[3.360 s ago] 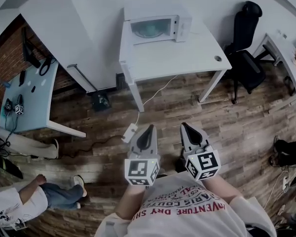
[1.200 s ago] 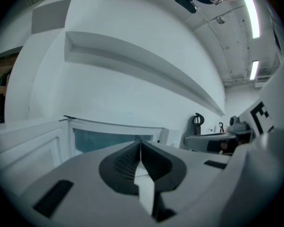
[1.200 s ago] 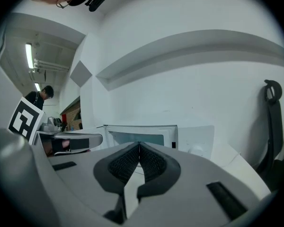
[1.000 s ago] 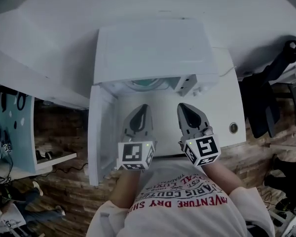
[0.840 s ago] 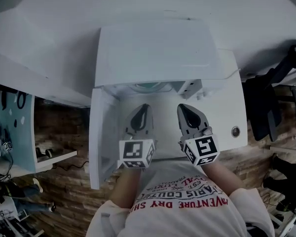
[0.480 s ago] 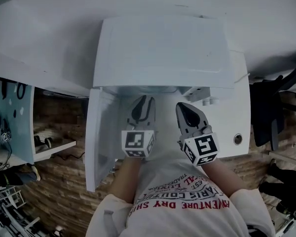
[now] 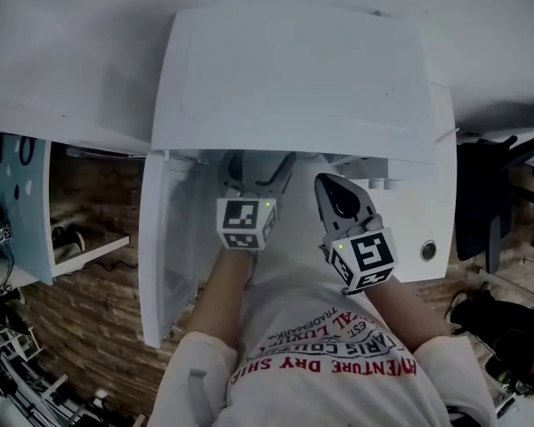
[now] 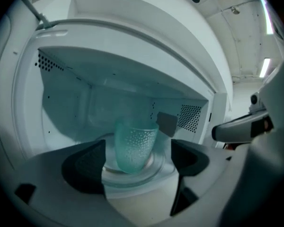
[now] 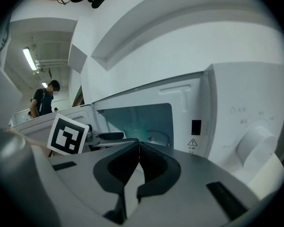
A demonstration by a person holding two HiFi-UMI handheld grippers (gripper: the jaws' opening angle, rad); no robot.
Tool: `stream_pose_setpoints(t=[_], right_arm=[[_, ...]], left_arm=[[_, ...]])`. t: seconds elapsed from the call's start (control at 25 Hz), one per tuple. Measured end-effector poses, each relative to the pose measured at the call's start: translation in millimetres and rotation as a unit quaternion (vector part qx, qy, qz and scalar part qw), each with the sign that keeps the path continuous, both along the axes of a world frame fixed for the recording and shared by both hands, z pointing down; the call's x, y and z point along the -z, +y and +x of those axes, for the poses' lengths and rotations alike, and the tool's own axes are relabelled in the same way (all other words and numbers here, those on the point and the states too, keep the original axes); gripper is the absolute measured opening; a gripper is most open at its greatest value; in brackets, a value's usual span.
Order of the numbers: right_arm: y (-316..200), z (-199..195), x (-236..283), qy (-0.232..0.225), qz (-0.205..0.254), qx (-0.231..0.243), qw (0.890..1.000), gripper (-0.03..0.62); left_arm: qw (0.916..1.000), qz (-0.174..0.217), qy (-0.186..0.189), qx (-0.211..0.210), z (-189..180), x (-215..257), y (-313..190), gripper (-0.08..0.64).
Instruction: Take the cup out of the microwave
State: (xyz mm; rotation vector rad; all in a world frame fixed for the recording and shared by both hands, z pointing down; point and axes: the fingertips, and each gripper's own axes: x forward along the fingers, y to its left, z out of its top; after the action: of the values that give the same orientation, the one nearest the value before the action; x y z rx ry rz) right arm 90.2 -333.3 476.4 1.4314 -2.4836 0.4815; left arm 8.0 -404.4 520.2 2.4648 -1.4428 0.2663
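**Left gripper point(image 8: 138, 159) spread at the open microwave point(image 7: 285, 69)**

Its jaws, just opened wide, reach inside past the door point(image 7: 165, 238) swung out leftward. A teal dimpled cup point(image 8: 135, 145) stands upright on the glass turntable point(image 8: 157, 172), framed between the jaws, untouched. Right gripper point(image 9: 138, 145), pressed shut, hangs outside.

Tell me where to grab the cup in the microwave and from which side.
Grip the cup across its dimpled wall, about mid-height, coming straight in through the microwave's open front. It stands upright on the glass plate, narrows toward the base and shows no handle. The left gripper, whose jaws have just been opening, frames it without touching.
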Motion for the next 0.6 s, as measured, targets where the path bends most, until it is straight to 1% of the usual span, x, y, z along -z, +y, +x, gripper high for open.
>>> stream_pose_setpoints(t=[0.2, 0.44, 0.6], right_arm=[[-4.6, 0.2, -7.4, 0.005, -0.003, -0.001, 1.0, 0.012], [-9.3, 4.7, -17.0, 0.005, -0.01, -0.011, 1.0, 0.012], [-6.6, 4.6, -21.6, 0.003, -0.017, -0.015, 1.0, 0.012]], left_arm=[[0.9991, 0.023, -0.036, -0.003, 3.1, -8.4, -21.9, 0.425], [0.9967, 0.02, -0.076, -0.021, 17.1, -12.4, -36.2, 0.423], [0.9949, 0.025, -0.096, -0.02, 18.6, -16.1, -42.9, 0.423]])
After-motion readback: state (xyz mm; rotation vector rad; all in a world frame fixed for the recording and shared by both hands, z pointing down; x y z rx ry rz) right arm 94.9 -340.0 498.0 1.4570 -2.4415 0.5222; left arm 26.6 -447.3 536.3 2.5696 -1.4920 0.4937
